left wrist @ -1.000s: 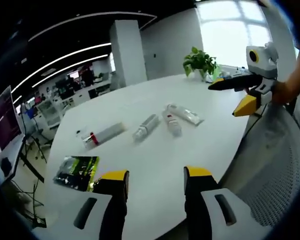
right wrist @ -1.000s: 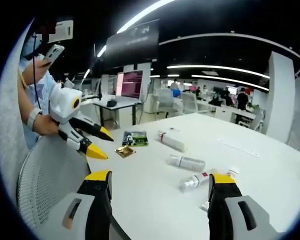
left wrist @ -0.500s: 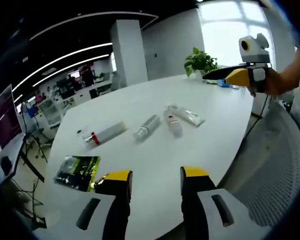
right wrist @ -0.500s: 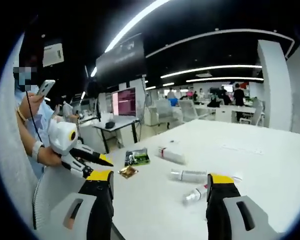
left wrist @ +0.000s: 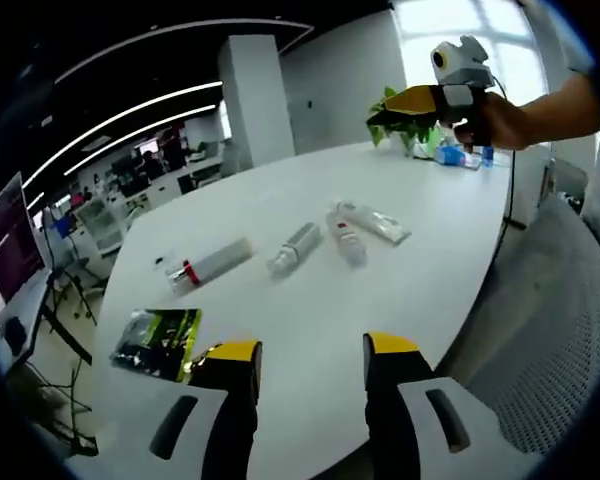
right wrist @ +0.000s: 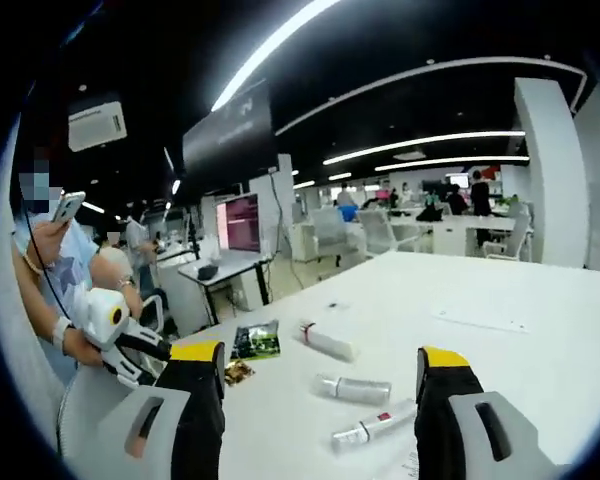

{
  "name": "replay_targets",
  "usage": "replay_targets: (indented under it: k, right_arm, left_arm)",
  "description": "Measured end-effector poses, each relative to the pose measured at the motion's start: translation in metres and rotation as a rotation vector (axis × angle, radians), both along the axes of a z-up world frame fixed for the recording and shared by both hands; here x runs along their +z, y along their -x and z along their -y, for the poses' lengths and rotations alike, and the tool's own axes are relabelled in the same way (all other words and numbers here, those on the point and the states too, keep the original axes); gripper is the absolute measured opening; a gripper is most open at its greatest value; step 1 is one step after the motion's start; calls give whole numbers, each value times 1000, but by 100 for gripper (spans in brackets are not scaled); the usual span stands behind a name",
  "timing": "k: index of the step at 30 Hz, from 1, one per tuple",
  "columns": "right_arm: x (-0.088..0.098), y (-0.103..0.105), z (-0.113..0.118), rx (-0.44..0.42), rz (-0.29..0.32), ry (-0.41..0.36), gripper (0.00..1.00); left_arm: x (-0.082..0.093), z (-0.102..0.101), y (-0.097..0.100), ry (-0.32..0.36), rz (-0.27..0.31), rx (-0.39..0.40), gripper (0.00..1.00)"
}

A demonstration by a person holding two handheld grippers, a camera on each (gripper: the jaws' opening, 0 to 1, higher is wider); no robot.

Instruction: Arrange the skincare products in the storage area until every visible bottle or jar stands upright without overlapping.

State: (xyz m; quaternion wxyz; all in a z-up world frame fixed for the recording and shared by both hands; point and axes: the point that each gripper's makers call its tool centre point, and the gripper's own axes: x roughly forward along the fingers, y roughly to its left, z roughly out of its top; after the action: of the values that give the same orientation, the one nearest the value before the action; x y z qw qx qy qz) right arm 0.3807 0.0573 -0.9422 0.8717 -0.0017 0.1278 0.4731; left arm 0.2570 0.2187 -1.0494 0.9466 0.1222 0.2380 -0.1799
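1. Four skincare items lie flat on the white counter [left wrist: 310, 310], none upright. In the left gripper view there's a boxy white tube with a red band [left wrist: 208, 267], a grey tube [left wrist: 295, 247] just beside it to the right, a white tube with a red mark [left wrist: 347, 243], and a clear-wrapped tube [left wrist: 378, 225] angled off next to that last one.
2. Same bunch from the right gripper view: the boxy one [right wrist: 327, 341] sits farthest, the grey tube [right wrist: 352, 389] in the middle, and the tube with the red mark [right wrist: 371, 427] nearest the camera. They're near each other but I can't see any overlapping.
3. A green and black foil packet [left wrist: 157, 342] lies at the counter edge, well apart from the tubes. A smaller gold sachet [right wrist: 239, 372] sits just beside it in the right gripper view.
4. Left hand-held gripper [left wrist: 308, 352]: jaws spread wide, nothing between them, hanging over the near counter edge.
5. Right hand-held gripper [right wrist: 320, 355]: also wide apart and empty. In the left gripper view it's [left wrist: 400, 99] up in the air by the potted plant [left wrist: 402, 122], held in a hand [left wrist: 495, 118], well away from the tubes.
6. A grey mesh chair [left wrist: 545, 330] sits off the counter edge.
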Motion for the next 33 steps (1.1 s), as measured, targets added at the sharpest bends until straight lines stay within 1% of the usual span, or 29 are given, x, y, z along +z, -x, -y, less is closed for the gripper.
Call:
replay_targets:
  k: [1, 2, 4, 5, 8, 9, 11, 13, 15, 16, 17, 18, 20, 21, 23, 25, 26, 27, 28, 30, 32, 33]
  right_arm:
    - [-4, -1, 1, -4, -9, 15, 80]
    - [-12, -3, 4, -11, -36, 33, 79]
    - [-20, -6, 7, -27, -66, 48, 80]
    - [-29, -9, 11, -42, -86, 76, 81]
    - [-40, -15, 15, -61, -104, 107, 79]
    - [-44, -20, 17, -74, -118, 115, 79]
    - [-47, -26, 21, -91, -127, 122, 76]
    - [-50, -32, 25, -113, -140, 120, 75]
    - [-53, -37, 28, -126, -144, 124, 71]
    - [-56, -44, 34, -167, -162, 109, 68]
    - [-58, -48, 36, -187, -185, 85, 65]
    - [-64, -54, 39, -216, -215, 67, 64]
    - [-76, -62, 45, -257, -259, 72, 63]
    - [-80, -64, 46, -262, -271, 68, 61]
    - [-87, -68, 48, -270, -288, 82, 57]
    - [-95, -71, 49, -264, -287, 107, 53]
    - [-98, -71, 50, -261, -286, 116, 49]
    - [-101, -71, 50, -258, -302, 123, 45]
    - [-102, -72, 50, -257, -304, 125, 42]
    - [-106, -76, 52, -258, -295, 131, 40]
    - [-107, -76, 52, -251, -291, 138, 33]
    - [-109, -78, 52, -251, -291, 140, 33]
  left_arm:
    - [0, 0, 0, -1, 1, 2, 46]
    - [1, -1, -1, -4, 6, 3, 47]
    - [1, -2, -1, -3, 8, 6, 47]
    - [1, -1, -1, -3, 9, 6, 47]
    - [2, -1, -1, -5, 16, 1, 49]
    - [3, -1, -1, -4, 17, 2, 50]
    - [3, -1, -2, 1, 19, 7, 50]
    - [3, -2, -2, 3, 18, 7, 49]
    - [3, -2, -2, 5, 19, 8, 50]
    - [5, -4, -4, -13, 33, 10, 51]
    - [7, -4, -4, -12, 42, 11, 52]
    - [8, -5, -4, -5, 46, 16, 53]
    - [8, -5, -4, -2, 44, 16, 52]
    - [7, -4, -4, -7, 42, 12, 52]
    - [6, -4, -4, -10, 39, 7, 51]
    - [5, -4, -4, -11, 36, 8, 51]
    - [5, -5, -4, -10, 35, 11, 51]
    - [5, -5, -4, -6, 36, 12, 51]
    - [5, -5, -4, -6, 36, 11, 51]
    - [4, -5, -3, -8, 28, 11, 50]
    - [5, -5, -4, -6, 33, 11, 51]
    - [5, -5, -4, -7, 36, 11, 51]
